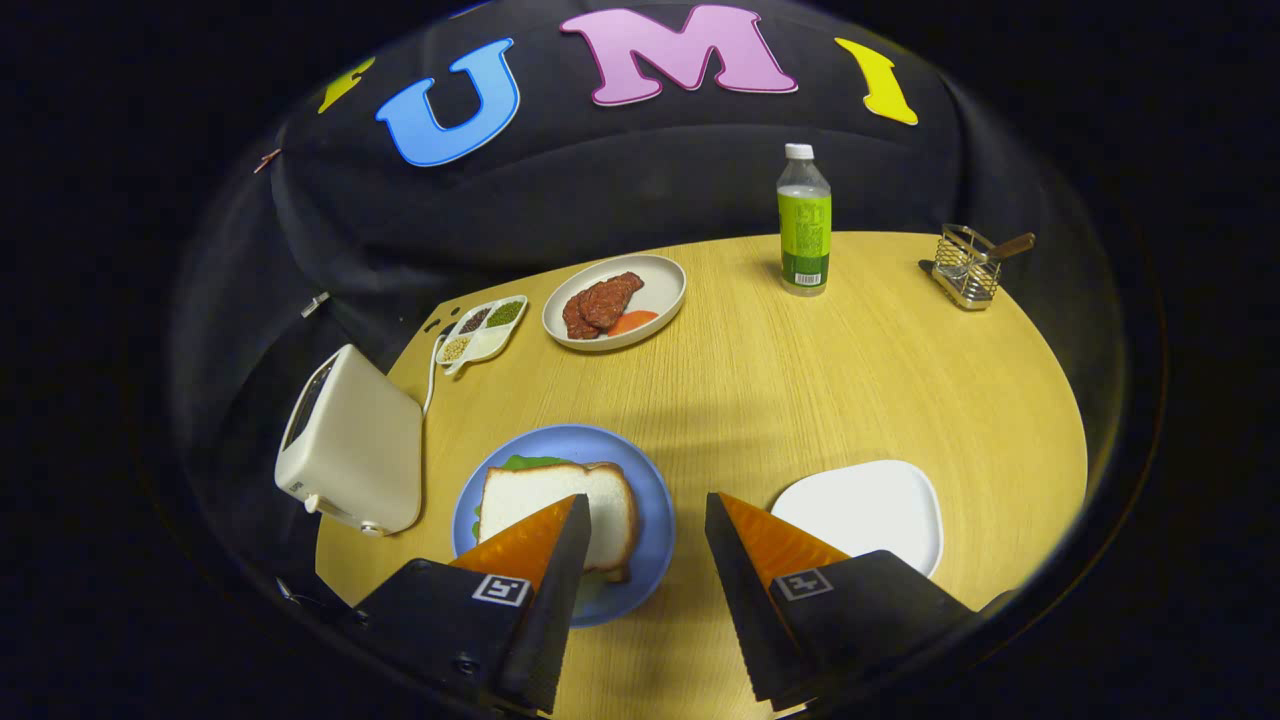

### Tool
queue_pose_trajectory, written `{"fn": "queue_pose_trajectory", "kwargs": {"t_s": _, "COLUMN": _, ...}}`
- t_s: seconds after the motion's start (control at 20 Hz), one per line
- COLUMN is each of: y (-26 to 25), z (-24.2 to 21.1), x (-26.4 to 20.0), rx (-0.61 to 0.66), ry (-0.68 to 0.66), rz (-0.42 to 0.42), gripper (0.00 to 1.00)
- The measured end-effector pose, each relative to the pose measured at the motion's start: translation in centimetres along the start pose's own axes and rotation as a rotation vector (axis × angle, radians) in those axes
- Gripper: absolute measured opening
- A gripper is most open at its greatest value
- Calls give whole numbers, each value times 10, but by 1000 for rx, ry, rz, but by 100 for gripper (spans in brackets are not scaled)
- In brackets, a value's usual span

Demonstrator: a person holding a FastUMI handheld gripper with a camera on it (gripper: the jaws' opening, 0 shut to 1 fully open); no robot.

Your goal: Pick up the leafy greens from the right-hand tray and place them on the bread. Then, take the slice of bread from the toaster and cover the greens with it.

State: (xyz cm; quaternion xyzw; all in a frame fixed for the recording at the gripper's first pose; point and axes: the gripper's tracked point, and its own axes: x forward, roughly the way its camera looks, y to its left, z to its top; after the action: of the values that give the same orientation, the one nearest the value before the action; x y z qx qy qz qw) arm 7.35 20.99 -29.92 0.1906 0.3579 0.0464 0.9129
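Both steps: appearing done, judging by how things are lying now.
Gripper: fingers spread apart, grasping nothing, hanging over the wooden table.
Bread slice: lying flat on the blue plate, just ahead of the left finger and partly hidden behind it.
Leafy greens: peeking out as a green edge under the slice at its far side; covering looking complete.
Toaster: sitting just left of the blue plate; slot turned away, contents not readable.
White tray: lying bare just beyond the right finger, no greens showing on it.
Remaining: seemingly nothing but backing off.
Background: dish of meat, seed tray, bottle, wire rack, all sitting well beyond the fingers.
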Motion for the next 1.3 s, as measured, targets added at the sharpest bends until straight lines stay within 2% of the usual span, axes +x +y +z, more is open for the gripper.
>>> {"fn": "queue_pose_trajectory", "kwargs": {"t_s": 0.25, "y": -14, "z": 23, "x": -46, "rx": -25, "ry": -53, "rz": 17, "gripper": 73}}
{"fn": "queue_pose_trajectory", "kwargs": {"t_s": 0.5, "y": -14, "z": 74, "x": -105, "rx": -55, "ry": -165, "rz": 57, "gripper": 73}}
{"fn": "queue_pose_trajectory", "kwargs": {"t_s": 0.8, "y": -16, "z": 128, "x": -175, "rx": -220, "ry": -331, "rz": 61, "gripper": 73}}
{"fn": "queue_pose_trajectory", "kwargs": {"t_s": 1.05, "y": -14, "z": 146, "x": -216, "rx": -311, "ry": -418, "rz": 78, "gripper": 73}}
{"fn": "queue_pose_trajectory", "kwargs": {"t_s": 1.3, "y": -23, "z": 139, "x": -230, "rx": -368, "ry": -453, "rz": 77, "gripper": 73}}
